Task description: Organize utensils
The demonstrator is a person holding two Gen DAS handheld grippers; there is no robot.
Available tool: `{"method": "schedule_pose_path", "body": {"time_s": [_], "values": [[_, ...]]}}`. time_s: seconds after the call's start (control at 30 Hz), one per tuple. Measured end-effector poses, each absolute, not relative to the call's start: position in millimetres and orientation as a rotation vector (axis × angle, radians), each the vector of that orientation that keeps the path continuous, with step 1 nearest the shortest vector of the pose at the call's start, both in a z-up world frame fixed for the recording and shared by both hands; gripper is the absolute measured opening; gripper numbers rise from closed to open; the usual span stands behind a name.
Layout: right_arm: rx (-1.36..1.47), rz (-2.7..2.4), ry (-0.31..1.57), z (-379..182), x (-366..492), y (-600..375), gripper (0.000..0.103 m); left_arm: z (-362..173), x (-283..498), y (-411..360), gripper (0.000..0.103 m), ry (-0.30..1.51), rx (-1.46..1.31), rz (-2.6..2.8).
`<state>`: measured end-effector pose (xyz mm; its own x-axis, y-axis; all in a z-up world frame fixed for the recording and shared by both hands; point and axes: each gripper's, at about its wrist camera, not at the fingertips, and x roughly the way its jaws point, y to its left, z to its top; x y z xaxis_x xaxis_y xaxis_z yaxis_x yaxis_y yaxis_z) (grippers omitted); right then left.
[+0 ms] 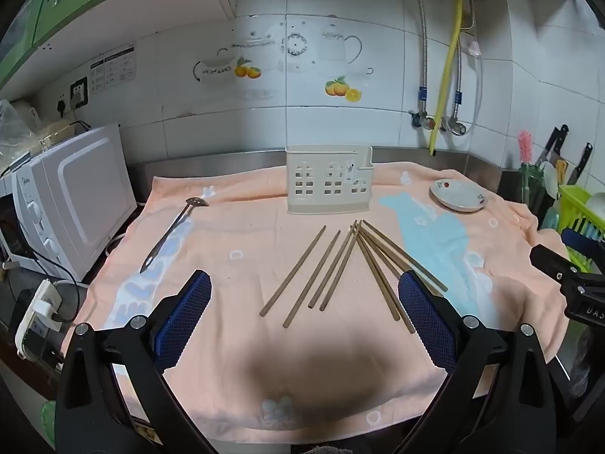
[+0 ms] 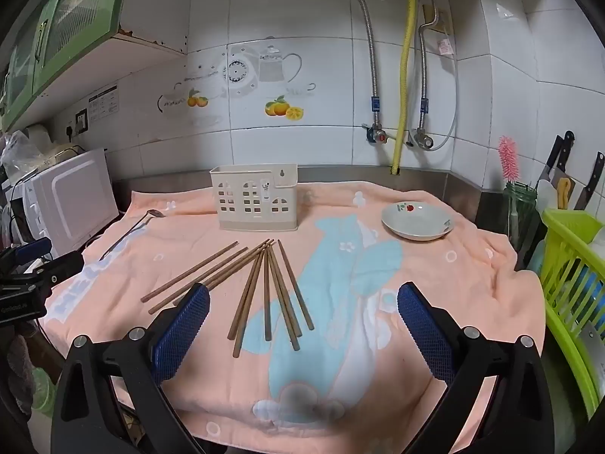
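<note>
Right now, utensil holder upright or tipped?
Upright: the utensil holder stands on its base on the towel, open top up. Contents cannot tell.

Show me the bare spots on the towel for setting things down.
Free: the towel between the chopsticks and the dish, running to the near right edge; also the stretch between the metal spoon and the chopsticks. Crowded: the centre, where the chopsticks fan out before the utensil holder.

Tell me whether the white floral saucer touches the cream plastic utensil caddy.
Apart. The right wrist view shows bare peach towel between the saucer and the caddy.
</note>
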<state>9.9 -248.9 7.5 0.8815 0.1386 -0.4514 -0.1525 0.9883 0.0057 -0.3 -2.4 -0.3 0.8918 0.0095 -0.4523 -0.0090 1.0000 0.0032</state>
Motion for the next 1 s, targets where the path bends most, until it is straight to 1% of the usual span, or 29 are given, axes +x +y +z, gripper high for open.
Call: {"method": "schedule_pose_path", "body": {"time_s": [1.0], "values": [[-0.027, 0.154, 0.484, 13, 3, -250, 0.096, 1, -6, 2, 0.097, 0.494, -0.010, 0.006]]}}
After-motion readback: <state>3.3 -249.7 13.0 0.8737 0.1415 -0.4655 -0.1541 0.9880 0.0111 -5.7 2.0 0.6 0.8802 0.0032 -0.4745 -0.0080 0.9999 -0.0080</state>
